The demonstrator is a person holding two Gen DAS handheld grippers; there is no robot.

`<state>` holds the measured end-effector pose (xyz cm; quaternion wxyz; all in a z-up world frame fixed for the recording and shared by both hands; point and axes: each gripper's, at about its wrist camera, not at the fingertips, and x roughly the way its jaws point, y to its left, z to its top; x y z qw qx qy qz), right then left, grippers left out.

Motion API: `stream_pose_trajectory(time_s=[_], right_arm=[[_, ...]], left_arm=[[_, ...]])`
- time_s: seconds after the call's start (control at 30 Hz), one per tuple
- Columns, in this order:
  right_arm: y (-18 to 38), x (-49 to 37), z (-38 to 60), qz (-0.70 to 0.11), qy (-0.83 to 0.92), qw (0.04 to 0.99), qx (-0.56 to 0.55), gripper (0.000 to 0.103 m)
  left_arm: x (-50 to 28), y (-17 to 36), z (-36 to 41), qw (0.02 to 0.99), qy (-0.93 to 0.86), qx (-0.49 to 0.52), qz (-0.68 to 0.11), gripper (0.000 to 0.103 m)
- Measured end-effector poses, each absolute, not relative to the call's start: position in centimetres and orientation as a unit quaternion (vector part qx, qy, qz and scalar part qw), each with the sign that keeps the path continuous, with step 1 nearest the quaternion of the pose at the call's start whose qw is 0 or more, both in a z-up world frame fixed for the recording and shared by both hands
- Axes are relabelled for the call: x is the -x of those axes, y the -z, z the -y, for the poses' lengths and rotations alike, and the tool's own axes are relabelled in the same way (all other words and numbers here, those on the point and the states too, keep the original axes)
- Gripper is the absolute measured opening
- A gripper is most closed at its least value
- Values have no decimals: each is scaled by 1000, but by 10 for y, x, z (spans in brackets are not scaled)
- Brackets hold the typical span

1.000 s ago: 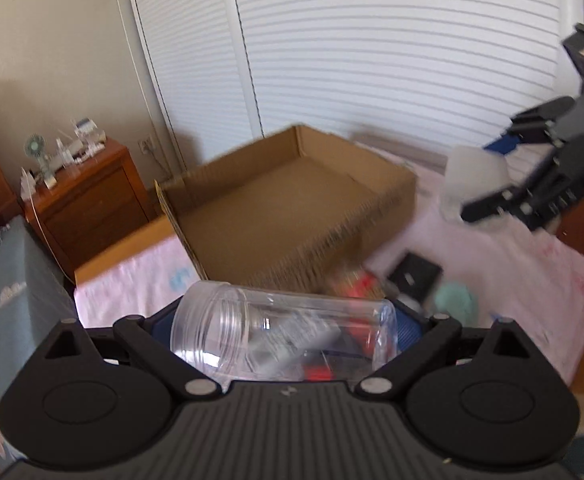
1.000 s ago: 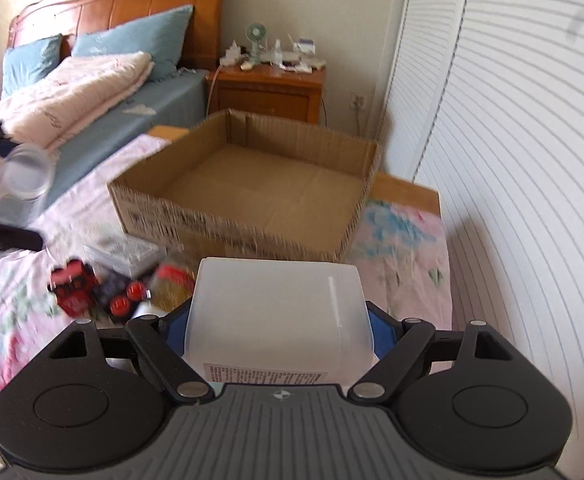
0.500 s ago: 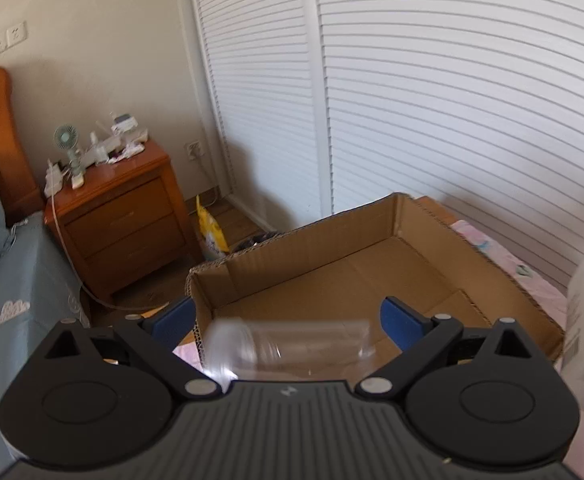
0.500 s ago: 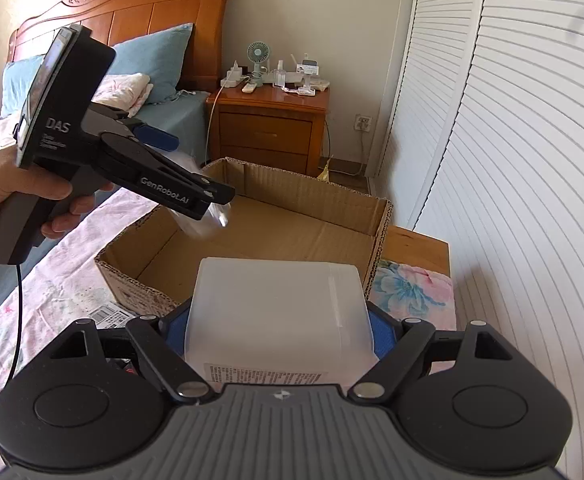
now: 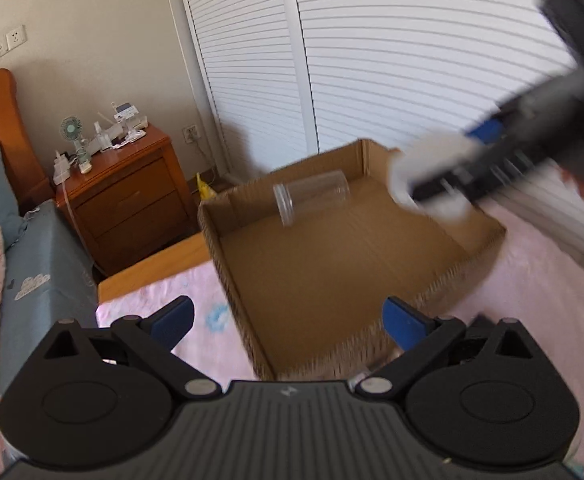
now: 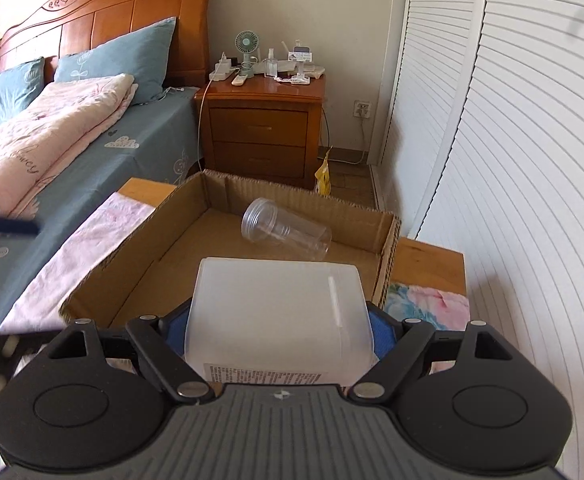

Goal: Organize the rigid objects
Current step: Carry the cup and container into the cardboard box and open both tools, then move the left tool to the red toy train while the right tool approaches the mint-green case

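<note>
1. Two grippers were in our hands, and the left gripper (image 5: 287, 316) had its blue-padded fingers (image 5: 171, 318) spread wide with nothing between them, held over the near rim of the cardboard box (image 5: 476, 256).
2. We saw the clear plastic jar (image 5: 312, 197) lying on its side inside the box, near the far wall, its threaded mouth toward the bed side.
3. Our right gripper (image 6: 279, 332) was clamped on a translucent white plastic container (image 6: 279, 312), a printed label showing at its lower edge.
4. From the right wrist view, the container sat above the near part of the box, with the jar (image 6: 285, 234) just beyond it.
5. From the left wrist view, the right gripper (image 5: 444, 188) appeared blurred over the box's right side, the white container (image 5: 420, 168) in its grasp.
6. We noted the box resting on a pink floral sheet (image 6: 71, 248), beside a wooden nightstand (image 6: 259, 128).
</note>
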<state>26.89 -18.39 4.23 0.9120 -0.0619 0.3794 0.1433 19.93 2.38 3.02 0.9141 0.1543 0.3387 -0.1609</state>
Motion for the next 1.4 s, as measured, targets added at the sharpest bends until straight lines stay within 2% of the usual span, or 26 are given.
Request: stream_pose_trajectory(time_s=[0.13, 0.27, 0.7, 1.03, 1.4], right_arm=[[-46, -295, 178, -373, -129, 917, 57, 87], [-45, -306, 177, -371, -116, 921, 43, 103], [-33, -216, 179, -396, -71, 914, 47, 103], [30, -150, 194, -448, -23, 893, -19, 103], [68, -149, 182, -490, -8, 871, -33, 103]], left_arm=[[-166, -22, -26, 914, 164, -156, -337, 100], [-140, -12, -32, 919, 162, -125, -338, 100], [-91, 1, -39, 933, 135, -52, -330, 102], [-71, 19, -38, 937, 106, -39, -330, 102], [-64, 30, -44, 937, 87, -41, -336, 102]])
